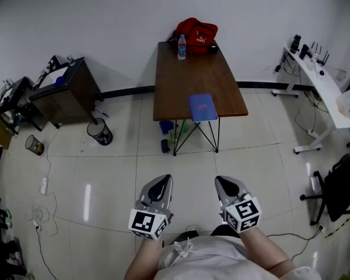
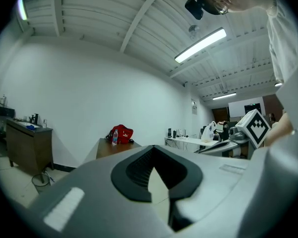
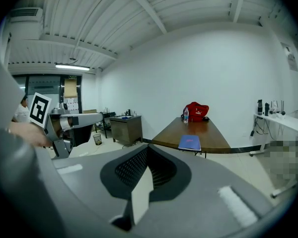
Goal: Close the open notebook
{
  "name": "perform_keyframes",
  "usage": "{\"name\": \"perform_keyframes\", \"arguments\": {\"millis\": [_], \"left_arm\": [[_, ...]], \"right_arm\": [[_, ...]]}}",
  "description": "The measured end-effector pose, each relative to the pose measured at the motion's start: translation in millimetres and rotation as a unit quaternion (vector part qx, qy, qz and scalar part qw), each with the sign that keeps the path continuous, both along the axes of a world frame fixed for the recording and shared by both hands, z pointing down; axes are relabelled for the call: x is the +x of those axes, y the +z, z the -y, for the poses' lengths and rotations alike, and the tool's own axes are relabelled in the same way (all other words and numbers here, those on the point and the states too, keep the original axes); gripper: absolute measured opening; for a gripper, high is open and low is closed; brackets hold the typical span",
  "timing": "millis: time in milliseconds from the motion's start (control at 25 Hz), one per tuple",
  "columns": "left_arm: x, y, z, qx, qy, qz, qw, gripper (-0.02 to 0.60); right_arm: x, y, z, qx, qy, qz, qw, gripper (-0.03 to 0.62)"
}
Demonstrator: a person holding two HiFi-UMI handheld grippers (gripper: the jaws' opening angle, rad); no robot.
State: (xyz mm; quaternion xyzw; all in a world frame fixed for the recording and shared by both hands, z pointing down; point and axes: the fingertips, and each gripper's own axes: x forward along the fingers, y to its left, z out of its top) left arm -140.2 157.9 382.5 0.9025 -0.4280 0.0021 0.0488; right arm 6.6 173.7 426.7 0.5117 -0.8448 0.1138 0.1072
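Head view looked steeply down on a tiled floor (image 1: 105,174), with the person standing well back from a wooden bench (image 1: 186,74). Both arms were drawn in close to the body, forearms bent at the waist, so that the left tongs (image 1: 163,181) and the right tongs (image 1: 223,183) sat side by side just ahead of the white shirt, near each other but apart, tips aimed towards the bench. Each carried its marker cube on the near end.

From the left gripper view, the left tongs (image 2: 154,148) had their jaws brought together at the tip with nothing between them, pointing roughly level across the room. From the right gripper view, the right tongs (image 3: 148,148) were likewise closed and empty, tipped a little downward.

A blue notebook (image 1: 203,107) lay shut and flat at the near right part of the bench, its edge at or slightly over the bench's near edge; the right gripper view showed it the same way (image 3: 189,142), cover up with a small pink mark. It was well apart from both tongs.

At the far end of the bench a water bottle (image 1: 181,46) stood upright just beside a red bag (image 1: 196,34) against the wall. A dark cabinet (image 1: 67,89) stood off to the left with a bin (image 1: 99,132) near it, and a white desk (image 1: 321,89) ran along the right
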Motion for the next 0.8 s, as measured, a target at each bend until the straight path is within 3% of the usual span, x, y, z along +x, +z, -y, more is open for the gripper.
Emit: {"name": "perform_keyframes", "arguments": {"millis": [800], "left_arm": [[10.4,5.9,1.1,-0.014,0.013,-0.003,0.9998,0.006]], "right_arm": [[-0.6,-6.4,1.6,0.012,0.006,0.003,1.0,0.006]]}}
